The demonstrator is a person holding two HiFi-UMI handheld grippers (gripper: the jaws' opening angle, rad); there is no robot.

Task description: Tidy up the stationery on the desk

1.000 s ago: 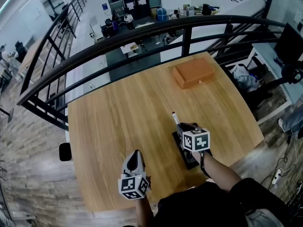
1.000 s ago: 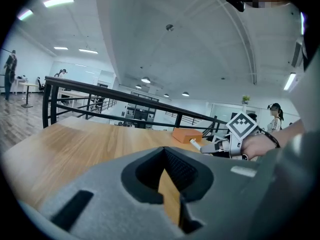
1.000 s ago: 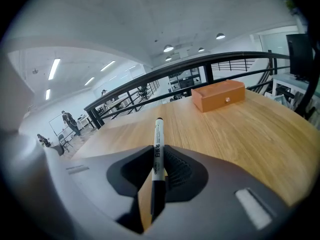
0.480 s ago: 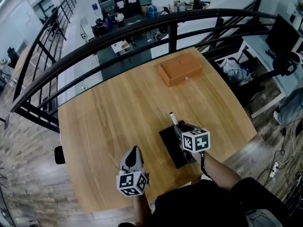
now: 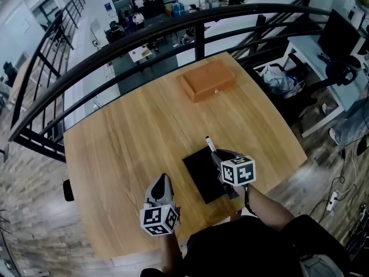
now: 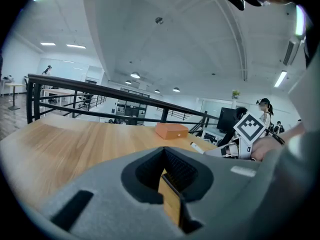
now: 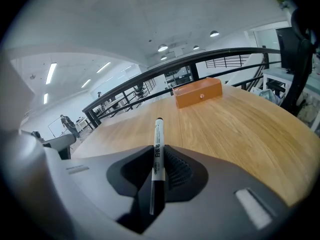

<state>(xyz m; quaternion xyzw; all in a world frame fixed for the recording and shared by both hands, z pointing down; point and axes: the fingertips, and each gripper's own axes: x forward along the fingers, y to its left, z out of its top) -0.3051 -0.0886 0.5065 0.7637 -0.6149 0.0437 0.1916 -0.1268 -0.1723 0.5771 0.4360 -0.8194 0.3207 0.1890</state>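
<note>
Across the wooden desk [image 5: 132, 131] we had the orange box [image 5: 208, 80] at the far edge and a flat black pad [image 5: 202, 175] near us. Over the pad's right side, our right gripper [image 5: 216, 154] clamped a white marker [image 7: 158, 149], tip pointing away. To its left, our left gripper [image 5: 164, 180] hung with jaws pressed together.

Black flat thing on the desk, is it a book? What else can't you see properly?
- Black flat thing: head view, right gripper covers its right side; book or pad, cannot tell.
- Marker: right gripper view, rear end buried between the jaws.
- Orange box: head view, closed, so contents hidden.
</note>
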